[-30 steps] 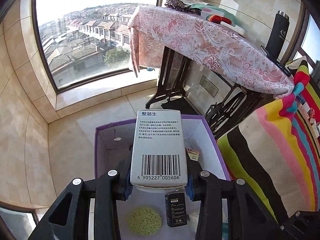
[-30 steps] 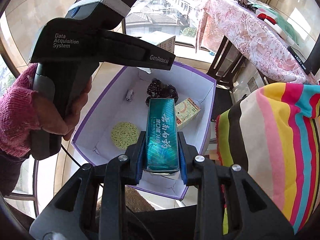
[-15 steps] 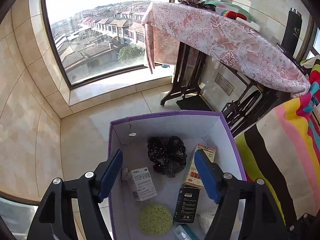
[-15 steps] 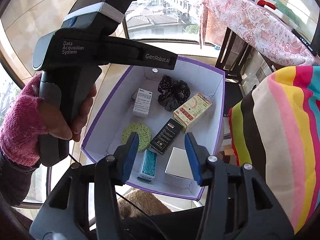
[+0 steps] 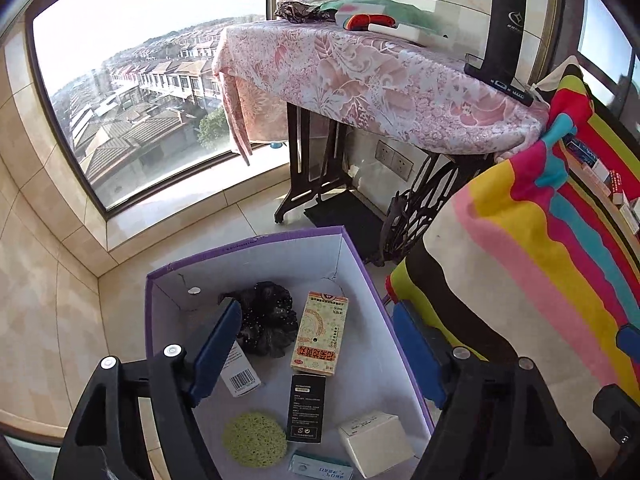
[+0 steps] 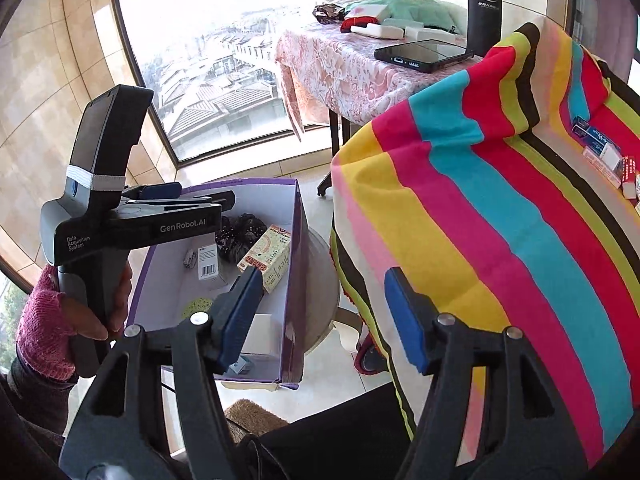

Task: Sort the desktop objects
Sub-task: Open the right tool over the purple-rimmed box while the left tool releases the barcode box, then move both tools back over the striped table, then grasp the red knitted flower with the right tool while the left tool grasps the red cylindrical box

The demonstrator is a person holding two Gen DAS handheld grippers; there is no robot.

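Both my grippers are empty: the left gripper has just been opening, its jaws well apart with nothing between them, and the right gripper has just been opening too, blue pads spread and clear of everything. Below and ahead of my left fingers sits the purple-edged box, and that's where the sorted things lie so far: the white barcode box just beside my left pad, the black scrunchie beyond it, the yellow medicine box lying flat in the middle, the black carton nearer me, the green sponge and a white cube box close under the gripper, plus the teal box at the very bottom edge. They lie loose because they only need to land inside. To the right of my right gripper rises the striped cloth, and up at its far right edge more small boxes wait on it. I judge that's the next reach, jaws kept wide for the approach.
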